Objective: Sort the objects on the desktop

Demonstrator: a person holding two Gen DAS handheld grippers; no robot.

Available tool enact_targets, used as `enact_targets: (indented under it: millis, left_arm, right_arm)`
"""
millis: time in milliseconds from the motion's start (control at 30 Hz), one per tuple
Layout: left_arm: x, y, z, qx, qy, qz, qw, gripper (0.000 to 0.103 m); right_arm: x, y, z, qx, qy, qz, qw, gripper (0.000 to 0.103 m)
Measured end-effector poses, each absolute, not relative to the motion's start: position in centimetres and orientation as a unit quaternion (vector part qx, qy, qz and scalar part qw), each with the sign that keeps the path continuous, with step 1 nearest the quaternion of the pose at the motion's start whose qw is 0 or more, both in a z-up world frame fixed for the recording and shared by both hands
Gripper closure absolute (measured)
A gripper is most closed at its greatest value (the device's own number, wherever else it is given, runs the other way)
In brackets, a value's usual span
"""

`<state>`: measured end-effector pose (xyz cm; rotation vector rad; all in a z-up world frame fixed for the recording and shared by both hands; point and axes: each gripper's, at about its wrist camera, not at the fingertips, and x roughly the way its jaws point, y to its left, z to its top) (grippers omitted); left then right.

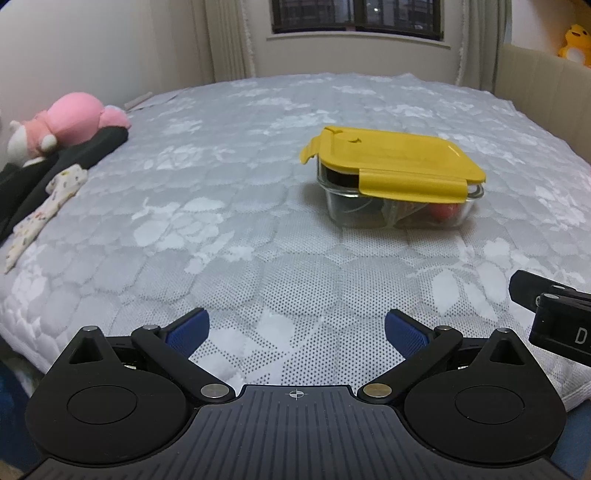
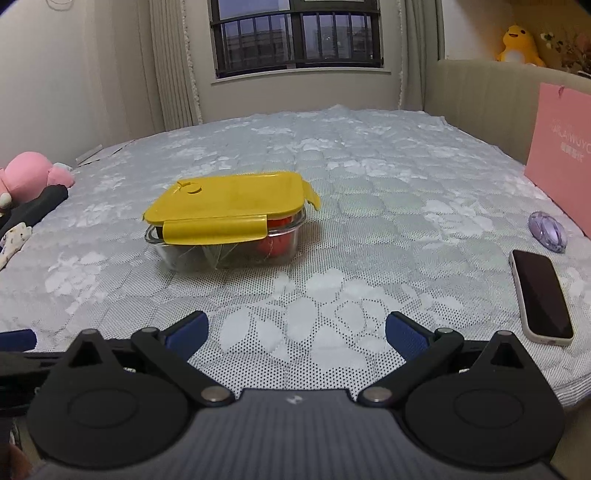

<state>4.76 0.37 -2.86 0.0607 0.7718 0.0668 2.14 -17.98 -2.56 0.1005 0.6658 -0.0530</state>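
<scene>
So the main thing here is a glass container (image 1: 399, 201) with a yellow lid (image 1: 397, 157), sitting roughly mid-bed on the grey-white quilted bedspread (image 1: 221, 206). The lid's on top, with one long side flap folded down over the near wall and a shorter end flap sticking out loose (not clipped, as far as I can see). Through the glass there's something red (image 2: 275, 242) at one end, and a dark object at the other that I can't identify.

Over toward the right edge of the bed lies a phone (image 2: 541, 295), screen up and dark, in a pale case. Just past it is a small purple mouse (image 2: 547, 230), apart from the phone, near a pink bag (image 2: 561, 147) leaning on the beige headboard (image 2: 476, 96).

Along the left edge there's a pink plush toy (image 1: 70, 122) resting on some dark clothes (image 1: 66, 162), with a spotted white cloth (image 1: 44, 212) next to them.

Left claw (image 1: 296, 334) is near the front edge of the bed, spread wide with nothing between the blue pads (image 1: 188, 332). Right claw (image 2: 297, 334) is the same deal: wide open, empty, container well ahead of it. The two are just beside each other.

A yellow plush (image 2: 517, 44) sits on the ledge behind the headboard, and a barred window (image 2: 295, 33) is on the far wall.
</scene>
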Motion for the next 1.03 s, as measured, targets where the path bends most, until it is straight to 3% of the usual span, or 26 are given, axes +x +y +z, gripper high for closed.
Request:
enact_targets:
  millis: [1033]
  left_arm:
    - [8.1, 0.0, -2.7, 0.017, 0.377, 0.038, 0.925, 0.000]
  right_arm:
    - [6.0, -18.2, -2.8, 0.031, 0.336, -0.027, 0.941, 0.000]
